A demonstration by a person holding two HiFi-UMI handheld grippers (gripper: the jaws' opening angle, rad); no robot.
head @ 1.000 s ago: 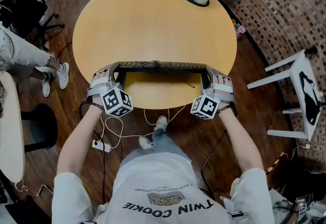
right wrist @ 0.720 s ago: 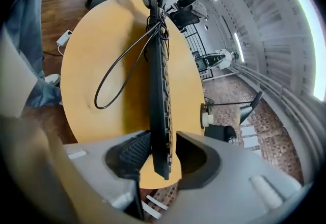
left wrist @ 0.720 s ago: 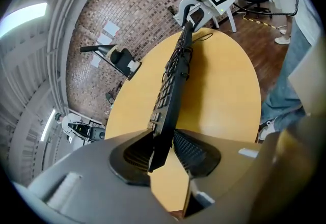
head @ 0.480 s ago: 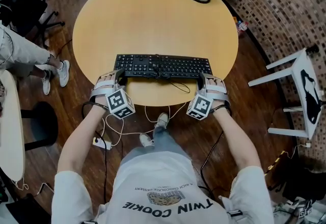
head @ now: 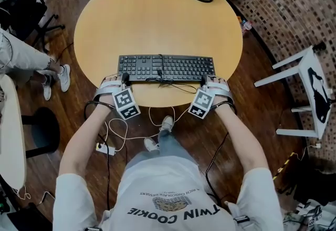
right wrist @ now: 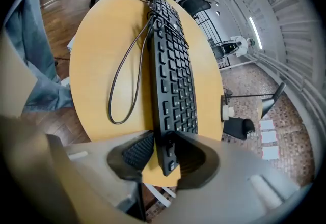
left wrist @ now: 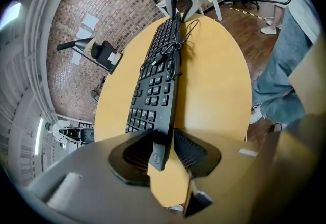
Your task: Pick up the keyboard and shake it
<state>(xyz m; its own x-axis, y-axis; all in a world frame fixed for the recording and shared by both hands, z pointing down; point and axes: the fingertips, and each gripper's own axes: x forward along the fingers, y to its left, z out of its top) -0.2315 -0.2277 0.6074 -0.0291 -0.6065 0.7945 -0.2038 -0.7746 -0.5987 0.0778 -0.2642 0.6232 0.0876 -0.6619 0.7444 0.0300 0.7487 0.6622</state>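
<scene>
Head view: the shirt (head: 173, 213) reads "TWIN COOKIE". Both forearms reach forward, 1 at each end of the keyboard (head: 165, 68), which lies on the round table (head: 157, 14) near its front edge.

Left gripper view: the left gripper (left wrist: 164, 141) pinches the keyboard's end, whose small logo (left wrist: 157, 157) is unreadable.

Right gripper view: the right gripper (right wrist: 163, 149) is easing open, pads touching the other end.

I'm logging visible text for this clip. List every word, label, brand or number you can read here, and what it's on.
"TWIN COOKIE": printed on the T-shirt, upside down in the head view.
The smaller shirt line above it: too small to read.
Legends on the keyboard keys: too small to read.
</scene>
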